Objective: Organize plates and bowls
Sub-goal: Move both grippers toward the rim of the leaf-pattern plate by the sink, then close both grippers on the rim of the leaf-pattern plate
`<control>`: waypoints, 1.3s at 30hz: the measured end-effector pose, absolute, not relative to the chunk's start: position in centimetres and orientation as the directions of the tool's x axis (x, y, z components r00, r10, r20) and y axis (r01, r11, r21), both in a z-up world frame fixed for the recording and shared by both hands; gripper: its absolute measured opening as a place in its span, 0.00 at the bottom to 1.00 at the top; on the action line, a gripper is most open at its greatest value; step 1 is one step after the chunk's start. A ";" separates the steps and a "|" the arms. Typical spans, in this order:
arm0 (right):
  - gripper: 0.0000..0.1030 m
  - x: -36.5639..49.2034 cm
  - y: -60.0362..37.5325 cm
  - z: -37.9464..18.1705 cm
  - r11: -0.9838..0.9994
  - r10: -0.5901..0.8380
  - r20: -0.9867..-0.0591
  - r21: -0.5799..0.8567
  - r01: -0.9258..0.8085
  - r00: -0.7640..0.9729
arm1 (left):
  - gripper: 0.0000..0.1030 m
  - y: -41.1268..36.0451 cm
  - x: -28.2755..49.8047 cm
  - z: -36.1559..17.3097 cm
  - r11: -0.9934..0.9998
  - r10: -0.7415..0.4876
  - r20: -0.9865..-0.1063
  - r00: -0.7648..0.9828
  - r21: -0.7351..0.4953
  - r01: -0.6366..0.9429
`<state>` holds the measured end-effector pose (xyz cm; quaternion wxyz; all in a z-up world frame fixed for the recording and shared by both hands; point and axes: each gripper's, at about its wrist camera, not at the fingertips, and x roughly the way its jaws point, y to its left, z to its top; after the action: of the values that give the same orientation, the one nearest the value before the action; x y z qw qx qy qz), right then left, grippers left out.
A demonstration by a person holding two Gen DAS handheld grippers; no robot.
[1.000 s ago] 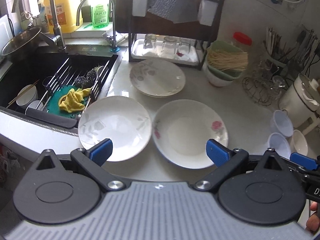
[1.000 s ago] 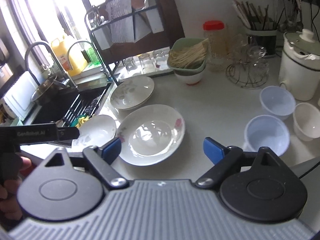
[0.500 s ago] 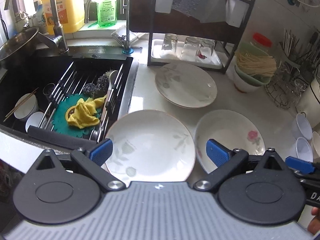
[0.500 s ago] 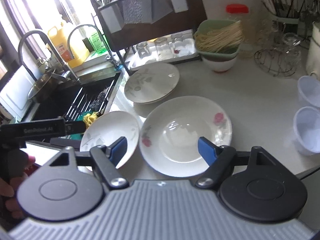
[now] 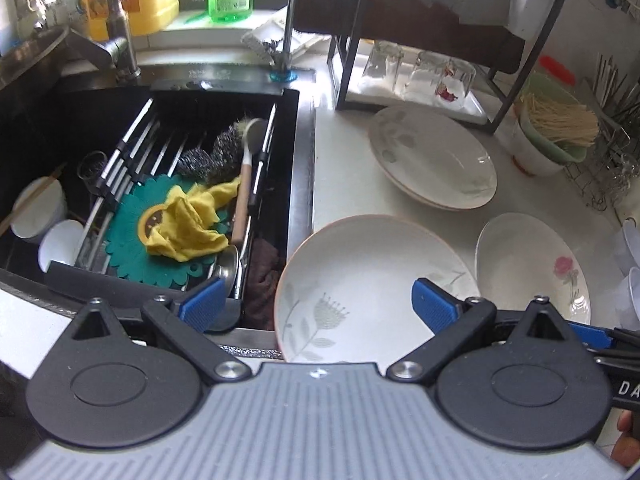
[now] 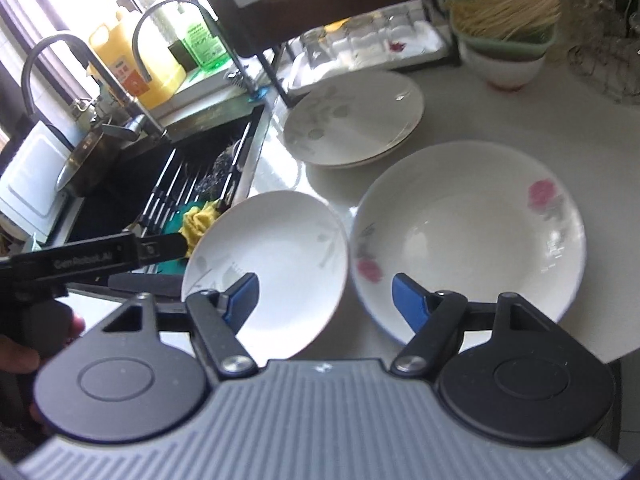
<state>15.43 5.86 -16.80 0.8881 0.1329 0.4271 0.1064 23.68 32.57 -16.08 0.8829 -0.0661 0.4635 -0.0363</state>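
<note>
A white plate with a grey leaf print (image 5: 368, 280) (image 6: 276, 260) lies at the counter's front edge beside the sink. A white plate with pink roses (image 5: 532, 268) (image 6: 472, 232) lies to its right. A stack of two leaf-print plates (image 5: 432, 156) (image 6: 356, 116) sits behind them. My left gripper (image 5: 316, 304) is open, low over the near rim of the leaf plate. My right gripper (image 6: 326, 300) is open and empty, over the gap between the leaf plate and the rose plate.
The black sink (image 5: 192, 120) at left holds a rack, yellow cloth (image 5: 188, 220), scourers and white bowls (image 5: 36, 208). A dish rack with glasses (image 5: 420, 72) stands behind. A green basket of chopsticks (image 5: 560, 124) rests on a bowl at right. Plastic cups (image 5: 632, 272) show at the right edge.
Both grippers have moved forward, left and lower toward the leaf plate by the sink. Both stayed open. The plates have not moved.
</note>
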 end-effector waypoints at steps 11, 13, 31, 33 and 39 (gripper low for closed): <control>0.72 17.4 7.3 -20.2 0.925 0.306 -0.768 0.380 0.015 0.563 | 0.73 34.5 26.5 -20.7 0.976 -0.213 -0.834 0.509 -0.210 0.063; 0.67 17.5 7.5 -20.3 0.928 0.292 -0.768 0.372 0.026 0.569 | 0.62 34.6 26.9 -21.3 0.972 -0.231 -0.837 0.495 -0.222 0.079; 0.37 18.0 7.3 -22.7 0.909 0.253 -0.824 0.382 0.168 0.507 | 0.29 34.7 30.8 -23.4 0.953 -0.302 -0.848 0.436 -0.254 0.166; 0.28 18.1 7.3 -23.2 0.903 0.259 -0.824 0.392 0.176 0.504 | 0.29 34.7 30.9 -23.4 0.951 -0.306 -0.850 0.429 -0.250 0.183; 0.18 18.4 8.2 -23.8 0.904 0.278 -0.818 0.400 0.150 0.504 | 0.26 34.9 31.2 -23.3 0.938 -0.331 -0.853 0.404 -0.252 0.236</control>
<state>18.41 8.20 -23.79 0.8399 0.2157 0.4966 0.0381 31.15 34.87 -23.32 0.8366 -0.0454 0.5189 -0.1695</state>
